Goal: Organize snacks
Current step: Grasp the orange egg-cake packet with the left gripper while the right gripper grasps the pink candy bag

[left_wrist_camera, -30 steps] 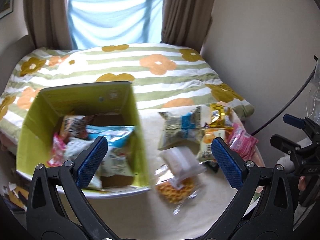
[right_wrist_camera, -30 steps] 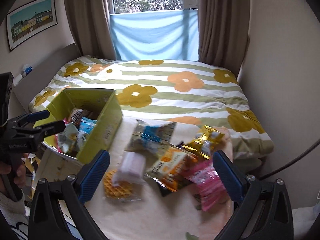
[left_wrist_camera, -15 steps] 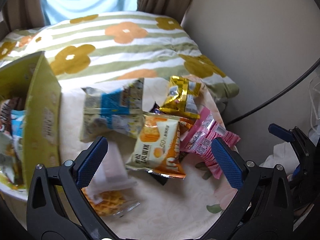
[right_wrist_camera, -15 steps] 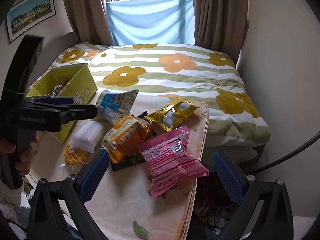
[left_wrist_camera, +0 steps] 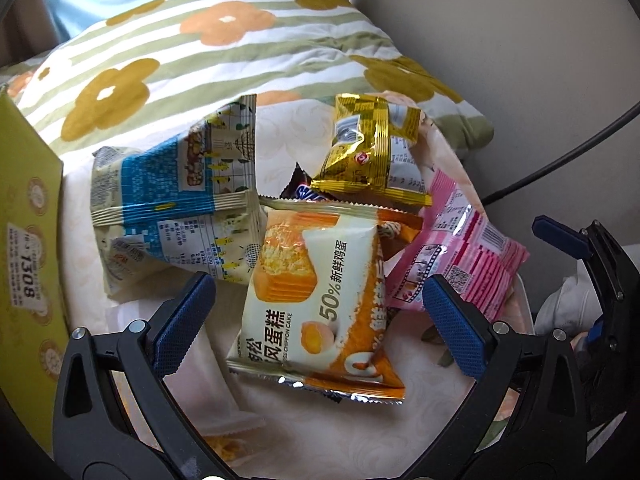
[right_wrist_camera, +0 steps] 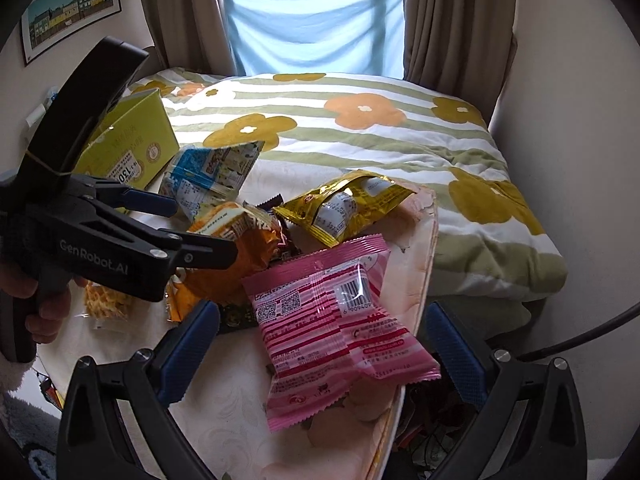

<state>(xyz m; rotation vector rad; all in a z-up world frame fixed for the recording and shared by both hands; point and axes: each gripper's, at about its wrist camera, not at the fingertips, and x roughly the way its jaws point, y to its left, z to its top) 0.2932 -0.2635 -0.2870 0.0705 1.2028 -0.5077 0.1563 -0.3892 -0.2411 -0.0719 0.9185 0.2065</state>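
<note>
My left gripper [left_wrist_camera: 320, 324] is open, its jaws on either side of an orange-and-white chiffon cake packet [left_wrist_camera: 316, 300] and just above it. Around it lie a blue-and-cream snack bag [left_wrist_camera: 172, 196], a gold packet [left_wrist_camera: 368, 152] and a pink packet [left_wrist_camera: 460, 256]. My right gripper [right_wrist_camera: 320, 356] is open over the pink packet [right_wrist_camera: 340, 332]. The left gripper [right_wrist_camera: 176, 232] also shows in the right wrist view, over the orange packet [right_wrist_camera: 240, 240]. The yellow-green box [left_wrist_camera: 28, 248] stands at the left.
The snacks lie on a cream cloth-covered table [right_wrist_camera: 224, 400] whose right edge drops off near the pink packet. A waffle packet [right_wrist_camera: 106, 306] and a white packet [left_wrist_camera: 208, 384] lie near the box. A flowered bed [right_wrist_camera: 360, 128] is behind. A black cable [left_wrist_camera: 560, 152] hangs at right.
Both grippers have swung right from the box and come down close over the snack pile. The left now straddles the orange cake packet, the right the pink packet. Both stay open.
</note>
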